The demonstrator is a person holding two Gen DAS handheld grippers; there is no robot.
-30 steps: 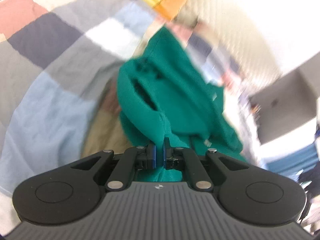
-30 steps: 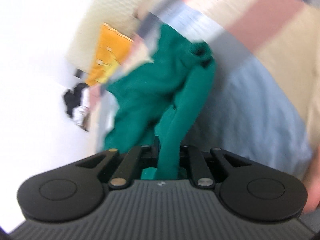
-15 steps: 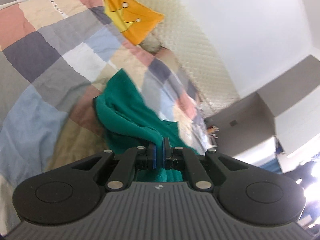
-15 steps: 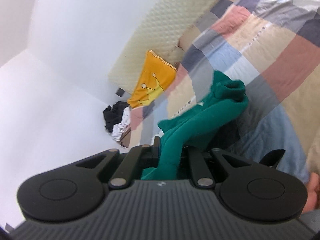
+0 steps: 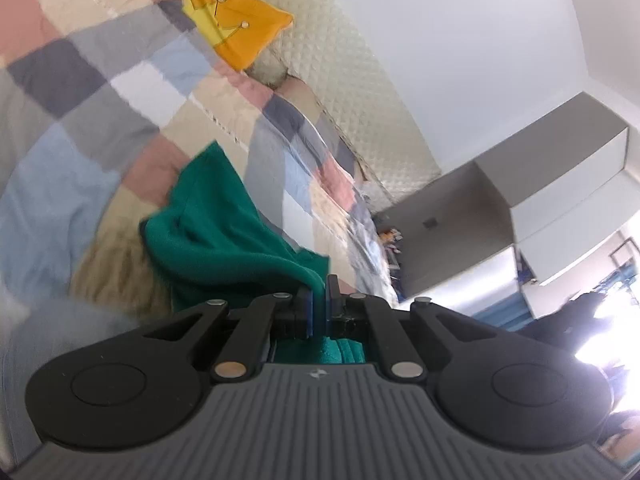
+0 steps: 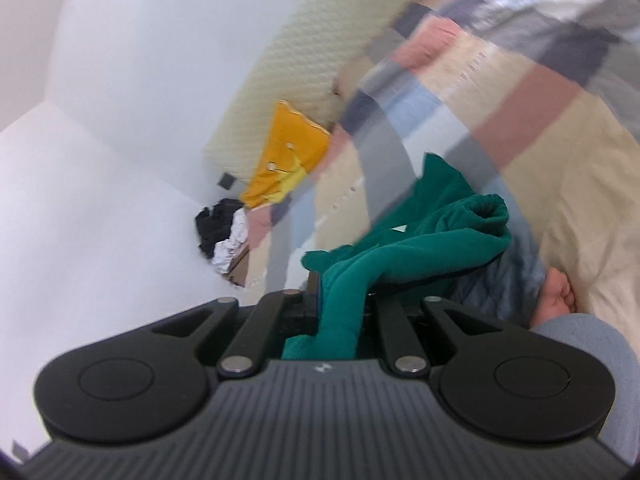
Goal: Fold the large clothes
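Observation:
A dark green garment (image 5: 224, 236) hangs in a bunch over the patchwork bedspread (image 5: 100, 92). My left gripper (image 5: 319, 300) is shut on an edge of it, with the cloth pinched between the blue pads. In the right wrist view the same green garment (image 6: 412, 248) drapes from my right gripper (image 6: 340, 292), which is shut on a thick fold of it. A rolled cuff or hem (image 6: 486, 212) curls at the far end. Both grippers hold the garment lifted off the bed.
An orange and yellow pillow (image 5: 236, 28) leans on the cream quilted headboard (image 5: 352, 92). A grey wardrobe (image 5: 500, 216) stands on the right. A black and white pile of clothes (image 6: 222, 236) lies in the corner. A person's bare foot (image 6: 556, 292) and a grey trouser leg (image 6: 592, 344) show at the right.
Both grippers have risen and tilted up with the green garment, so more wall and headboard show. The garment has come off the bedspread and hangs more bunched than before.

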